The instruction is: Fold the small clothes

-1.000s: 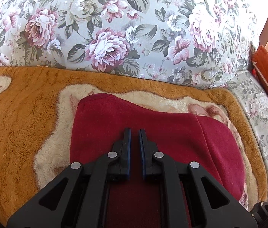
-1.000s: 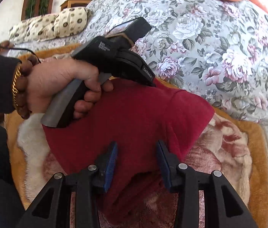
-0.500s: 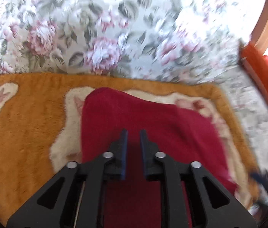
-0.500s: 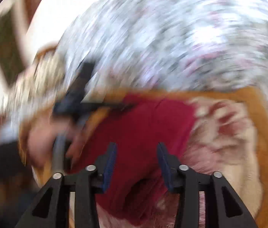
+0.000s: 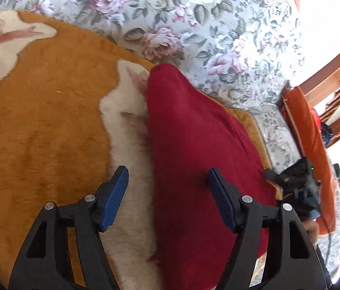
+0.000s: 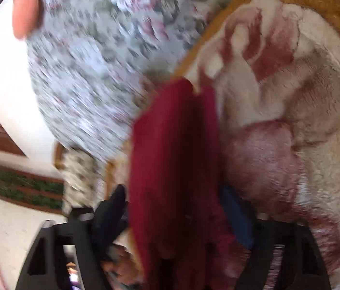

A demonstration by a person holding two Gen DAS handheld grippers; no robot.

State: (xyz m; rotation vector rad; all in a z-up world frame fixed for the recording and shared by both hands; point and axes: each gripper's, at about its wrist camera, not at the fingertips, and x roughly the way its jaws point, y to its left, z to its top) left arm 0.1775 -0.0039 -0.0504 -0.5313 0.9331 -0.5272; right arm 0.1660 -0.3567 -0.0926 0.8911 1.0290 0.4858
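My left gripper has its jaws spread wide, blue pads facing each other, nothing between them but air. Under it: the dark red garment, lying as a long folded shape on the orange and cream plush blanket. The garment's left edge runs between my two fingers; left finger over cream pile, right finger over red cloth. Far tip of the garment reaches the blanket's edge, next to the floral sofa cover. An orange cushion sits far right.

My right gripper view is motion-blurred. The same red garment fills the gap between my fingers and runs upward from them, so the jaws look set on either side of the cloth; whether they are pinching it I cannot tell. Blanket to the right, floral cover upper left
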